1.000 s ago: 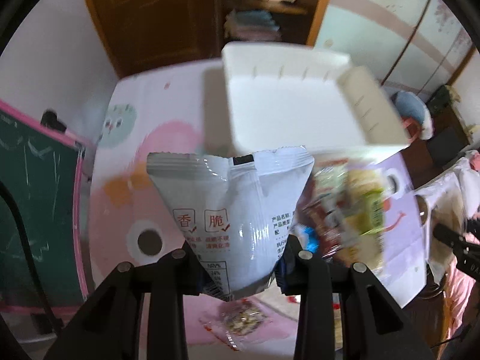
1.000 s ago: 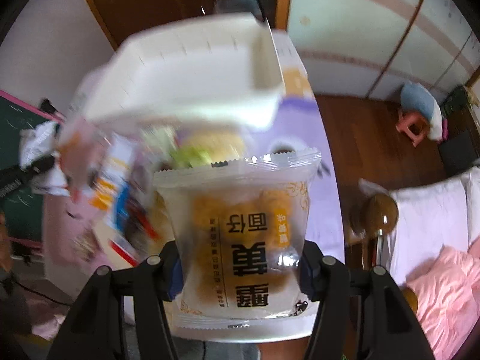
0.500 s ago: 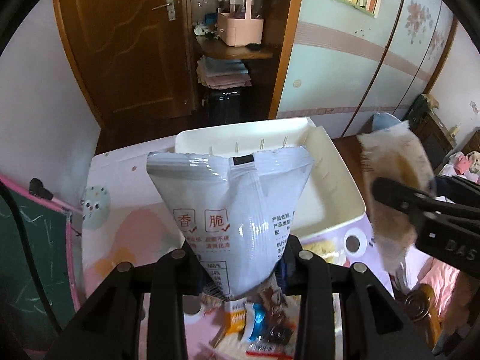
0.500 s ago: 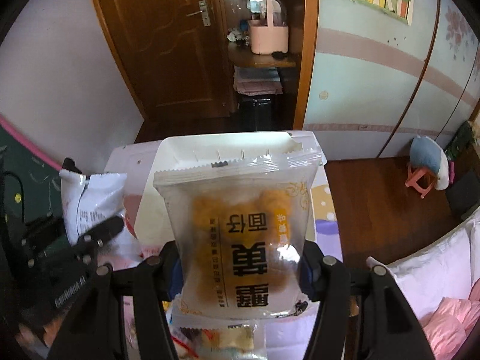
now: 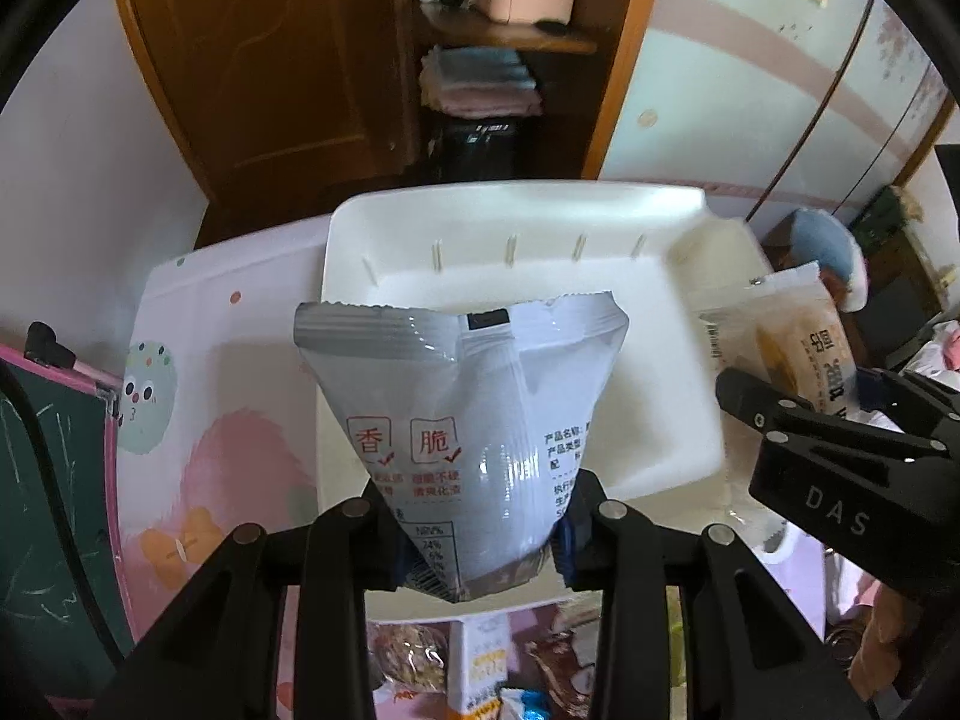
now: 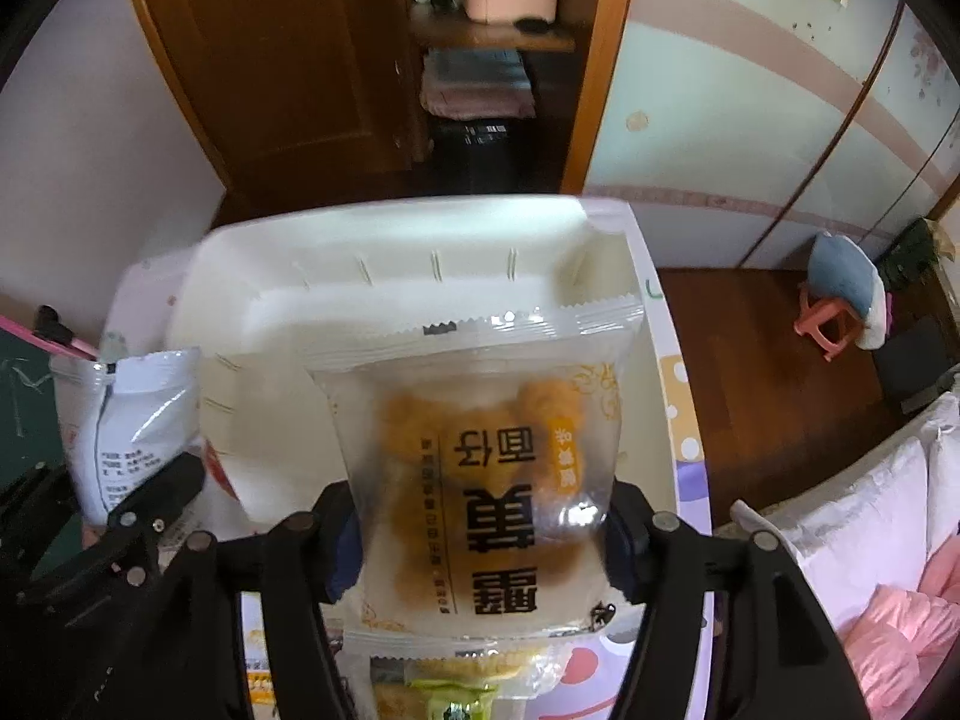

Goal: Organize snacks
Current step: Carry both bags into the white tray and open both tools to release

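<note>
My left gripper (image 5: 480, 540) is shut on a silver-white snack bag (image 5: 462, 420) with red Chinese characters, held upright in front of the white plastic bin (image 5: 516, 222). My right gripper (image 6: 480, 534) is shut on a clear bread packet (image 6: 480, 456) with orange buns inside, held over the bin's (image 6: 384, 228) near edge. The right gripper (image 5: 840, 480) and its packet (image 5: 798, 348) show at the right of the left wrist view. The left gripper (image 6: 120, 540) and silver bag (image 6: 132, 420) show at the left of the right wrist view. The bin's visible inside holds nothing.
Several loose snack packets (image 5: 480, 660) lie on the pastel cartoon tabletop (image 5: 198, 396) below the grippers. A green chalkboard (image 5: 36, 516) stands at the left. A wooden door and shelf (image 5: 492, 36) are behind the table. A bed (image 6: 888, 540) is at the right.
Both grippers have moved forward and down towards the bin, which now looms larger. The right gripper with its bread packet has come closer to the bin's right side.
</note>
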`<state>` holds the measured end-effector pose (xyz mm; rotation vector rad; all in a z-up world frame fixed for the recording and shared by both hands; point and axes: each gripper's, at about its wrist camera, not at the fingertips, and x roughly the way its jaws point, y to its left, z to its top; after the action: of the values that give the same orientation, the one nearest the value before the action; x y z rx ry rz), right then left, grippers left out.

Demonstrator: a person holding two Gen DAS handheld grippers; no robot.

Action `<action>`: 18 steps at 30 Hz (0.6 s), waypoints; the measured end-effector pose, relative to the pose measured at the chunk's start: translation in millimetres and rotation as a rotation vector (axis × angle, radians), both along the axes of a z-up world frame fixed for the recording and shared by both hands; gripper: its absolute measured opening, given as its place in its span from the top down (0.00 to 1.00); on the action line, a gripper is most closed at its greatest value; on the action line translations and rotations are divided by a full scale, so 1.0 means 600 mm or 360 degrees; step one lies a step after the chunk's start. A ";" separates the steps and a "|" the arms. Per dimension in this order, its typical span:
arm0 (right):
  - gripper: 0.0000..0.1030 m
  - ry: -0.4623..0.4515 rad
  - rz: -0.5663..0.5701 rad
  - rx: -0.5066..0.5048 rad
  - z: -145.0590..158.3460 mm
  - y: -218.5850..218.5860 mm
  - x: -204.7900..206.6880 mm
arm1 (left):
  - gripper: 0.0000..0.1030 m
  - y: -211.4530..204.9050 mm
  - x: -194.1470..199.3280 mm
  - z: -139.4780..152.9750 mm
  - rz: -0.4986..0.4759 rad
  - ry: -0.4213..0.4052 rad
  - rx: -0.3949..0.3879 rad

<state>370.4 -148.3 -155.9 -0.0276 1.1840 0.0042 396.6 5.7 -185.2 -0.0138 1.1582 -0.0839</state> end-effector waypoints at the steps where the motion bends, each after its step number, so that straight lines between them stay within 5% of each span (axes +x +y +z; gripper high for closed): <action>1: 0.34 0.0024 0.0001 -0.0009 -0.009 0.003 0.006 | 0.64 0.002 0.002 -0.006 0.0010 0.0007 0.0010; 2: 0.30 0.0043 -0.0003 -0.0015 -0.015 0.004 0.008 | 0.59 0.003 0.004 -0.012 0.0023 0.0011 0.0020; 4: 0.28 0.0074 -0.0009 0.0007 -0.027 0.001 0.014 | 0.20 0.005 0.006 -0.017 0.0028 0.0015 0.0013; 6: 0.27 0.0105 -0.0021 0.0042 -0.033 -0.005 0.014 | 0.13 0.011 -0.001 -0.011 0.0067 -0.0050 0.0036; 11: 0.20 0.0114 -0.0065 0.0114 -0.039 -0.021 0.016 | 0.12 0.016 -0.014 0.000 0.0017 -0.0057 0.0009; 18: 0.18 -0.0081 -0.0026 0.0058 0.009 -0.012 0.000 | 0.12 0.019 -0.039 0.018 0.0038 -0.0111 -0.0009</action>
<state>370.5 -155.8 -150.5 0.0142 1.1328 0.0107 373.2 17.4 -174.2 -0.0297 1.0876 -0.0659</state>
